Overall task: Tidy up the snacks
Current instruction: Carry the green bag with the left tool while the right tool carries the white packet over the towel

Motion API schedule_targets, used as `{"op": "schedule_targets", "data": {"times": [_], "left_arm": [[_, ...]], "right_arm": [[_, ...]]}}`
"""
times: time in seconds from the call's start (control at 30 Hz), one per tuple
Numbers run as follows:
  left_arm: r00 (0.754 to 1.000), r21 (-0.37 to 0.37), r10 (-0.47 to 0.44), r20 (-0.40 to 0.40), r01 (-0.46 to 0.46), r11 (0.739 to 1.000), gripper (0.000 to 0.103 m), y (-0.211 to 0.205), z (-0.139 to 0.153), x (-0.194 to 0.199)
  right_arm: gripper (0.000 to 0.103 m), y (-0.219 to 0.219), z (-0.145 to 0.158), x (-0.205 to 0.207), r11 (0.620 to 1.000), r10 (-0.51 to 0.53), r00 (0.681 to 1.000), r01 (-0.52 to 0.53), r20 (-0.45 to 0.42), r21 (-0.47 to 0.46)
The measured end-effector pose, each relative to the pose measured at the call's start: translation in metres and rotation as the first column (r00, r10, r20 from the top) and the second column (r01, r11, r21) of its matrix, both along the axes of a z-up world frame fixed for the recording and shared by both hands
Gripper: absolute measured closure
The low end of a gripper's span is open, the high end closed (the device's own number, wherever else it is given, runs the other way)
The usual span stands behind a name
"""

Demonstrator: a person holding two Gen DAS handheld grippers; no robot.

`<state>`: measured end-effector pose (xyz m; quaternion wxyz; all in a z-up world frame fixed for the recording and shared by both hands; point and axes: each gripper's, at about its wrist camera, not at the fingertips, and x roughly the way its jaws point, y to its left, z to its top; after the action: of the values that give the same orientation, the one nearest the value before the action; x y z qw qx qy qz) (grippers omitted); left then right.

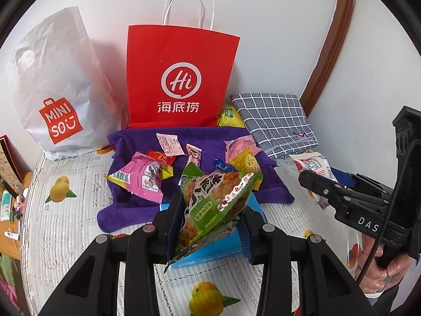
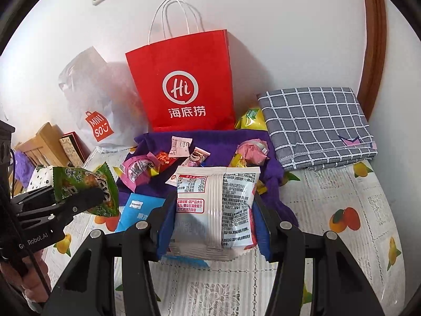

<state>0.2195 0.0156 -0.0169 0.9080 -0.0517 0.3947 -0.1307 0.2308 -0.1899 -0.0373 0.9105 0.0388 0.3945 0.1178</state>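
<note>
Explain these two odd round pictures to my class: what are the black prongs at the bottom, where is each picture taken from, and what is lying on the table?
There is no robot here. A person holds a black two-finger gripper in each hand, and a wide-angle camera on each looks along its fingers.

One picture is from the left gripper, closed on a green snack packet. The other is from the right gripper, closed on a white snack packet.

On the fruit-patterned tablecloth lies a purple towel with small wrapped snacks scattered on it. Behind stand a red paper bag and a white bag; a folded checked cloth lies to the right.
</note>
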Motion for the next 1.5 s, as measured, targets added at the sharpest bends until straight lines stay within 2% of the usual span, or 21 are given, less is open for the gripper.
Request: {"op": "schedule_targets", "data": {"times": [0.9, 1.5], "left_arm": [[0.999, 0.028, 0.037, 0.002, -0.037, 0.999, 0.066, 0.015, 0.001, 0.024], [0.998, 0.068, 0.051, -0.037, -0.048, 0.997, 0.066, 0.030, -0.014, 0.081]], "right_arm": [[0.050, 0.024, 0.008, 0.033, 0.999, 0.049, 0.999, -0.049, 0.009, -0.016], [0.050, 0.029, -0.014, 0.088, 0.997, 0.059, 0.998, -0.060, -0.032, -0.044]]}}
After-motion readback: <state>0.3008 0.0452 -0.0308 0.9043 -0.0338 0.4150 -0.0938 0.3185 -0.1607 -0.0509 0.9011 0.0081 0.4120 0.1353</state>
